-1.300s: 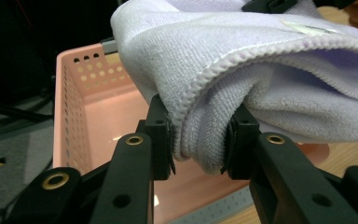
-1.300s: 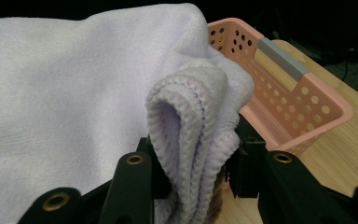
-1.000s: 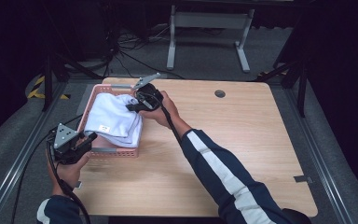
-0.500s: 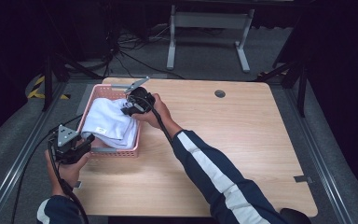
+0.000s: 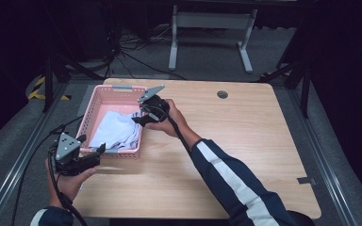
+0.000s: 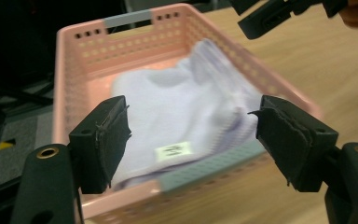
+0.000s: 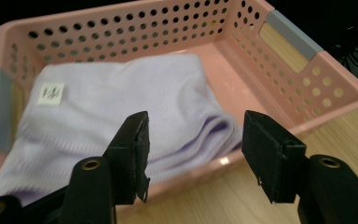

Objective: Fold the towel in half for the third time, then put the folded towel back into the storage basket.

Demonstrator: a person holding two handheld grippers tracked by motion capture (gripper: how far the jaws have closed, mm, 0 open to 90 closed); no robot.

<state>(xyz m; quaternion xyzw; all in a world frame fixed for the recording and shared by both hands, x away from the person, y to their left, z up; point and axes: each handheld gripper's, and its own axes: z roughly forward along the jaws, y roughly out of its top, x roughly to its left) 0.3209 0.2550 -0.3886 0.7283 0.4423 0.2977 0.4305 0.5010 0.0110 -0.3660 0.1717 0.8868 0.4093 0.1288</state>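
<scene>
Folded lilac towel [image 5: 118, 133] lies inside pink perforated basket [image 5: 88, 115]

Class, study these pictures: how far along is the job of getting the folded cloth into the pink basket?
Done: the folded cloth lies inside the pink basket. In hand: nothing; the left gripper and right gripper have just been opening, nothing between their fingers. Left: probably only drawing both grippers away from the rim.

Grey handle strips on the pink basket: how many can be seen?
2. One grey handle strip on the pink basket's far end rim, one on its near end rim beside the folded lavender towel.
</scene>
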